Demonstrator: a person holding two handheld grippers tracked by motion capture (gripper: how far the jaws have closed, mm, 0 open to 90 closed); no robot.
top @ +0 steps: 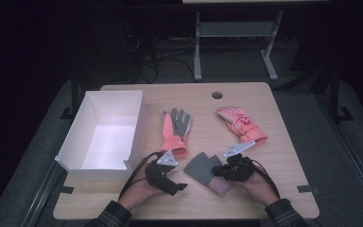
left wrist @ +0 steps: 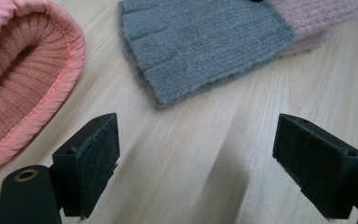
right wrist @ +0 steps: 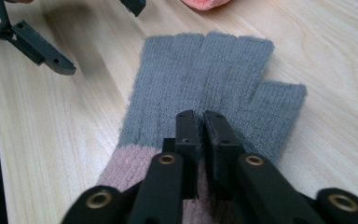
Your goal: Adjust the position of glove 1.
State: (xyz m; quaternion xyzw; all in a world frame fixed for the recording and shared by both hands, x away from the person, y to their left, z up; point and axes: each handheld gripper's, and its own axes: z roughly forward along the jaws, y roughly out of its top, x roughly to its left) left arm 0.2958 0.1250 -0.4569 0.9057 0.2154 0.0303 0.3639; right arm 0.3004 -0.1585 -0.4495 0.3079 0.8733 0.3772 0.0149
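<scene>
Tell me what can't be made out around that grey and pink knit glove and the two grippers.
- Grey and pink knit glove: its pink cuff, high view, covered by the right gripper.
- Whether that gripper pinches the knit: right gripper view, its near-shut jaws block the contact.
- Left gripper: body cut off by the bottom edge, left gripper view.
</scene>
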